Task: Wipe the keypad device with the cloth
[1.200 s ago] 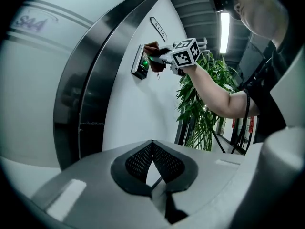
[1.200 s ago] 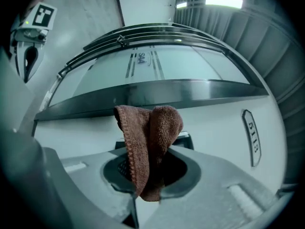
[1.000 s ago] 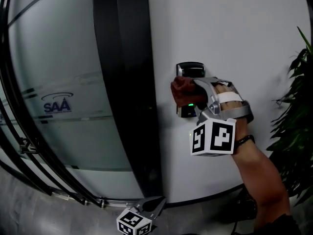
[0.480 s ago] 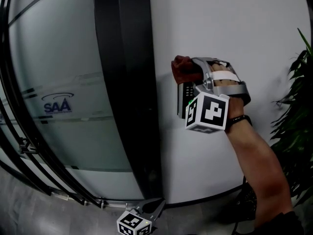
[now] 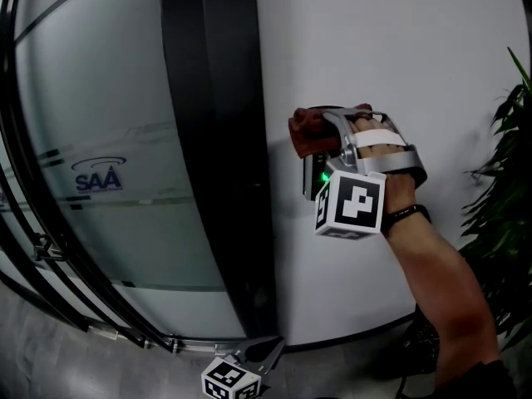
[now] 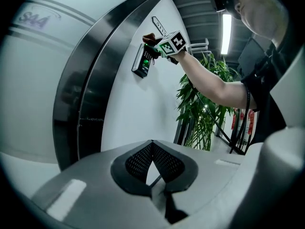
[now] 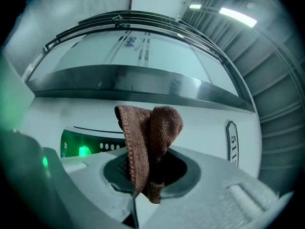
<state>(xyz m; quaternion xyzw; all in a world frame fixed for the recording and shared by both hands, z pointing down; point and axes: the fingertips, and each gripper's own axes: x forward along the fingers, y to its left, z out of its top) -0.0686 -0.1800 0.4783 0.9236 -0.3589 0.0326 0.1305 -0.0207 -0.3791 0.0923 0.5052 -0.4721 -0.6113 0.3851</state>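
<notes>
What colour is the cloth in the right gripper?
Reddish brown. The cloth shows best in the right gripper view.

place: office corridor | evidence: frosted glass door (image 5: 91,140), wall keypad (image 6: 139,68), number plate (image 7: 232,144), plant (image 6: 202,104)

"SAA" in blue under an arc logo, printed on frosted glass panel (image 5: 98,179); same letters, tilted, on that glass in left gripper view. "511", turned sideways, on oval plate (image 7: 232,144) fixed to white wall (image 7: 205,132). Small print on keypad device (image 7: 105,145) beside green light (image 7: 84,151): too small to read.
</notes>
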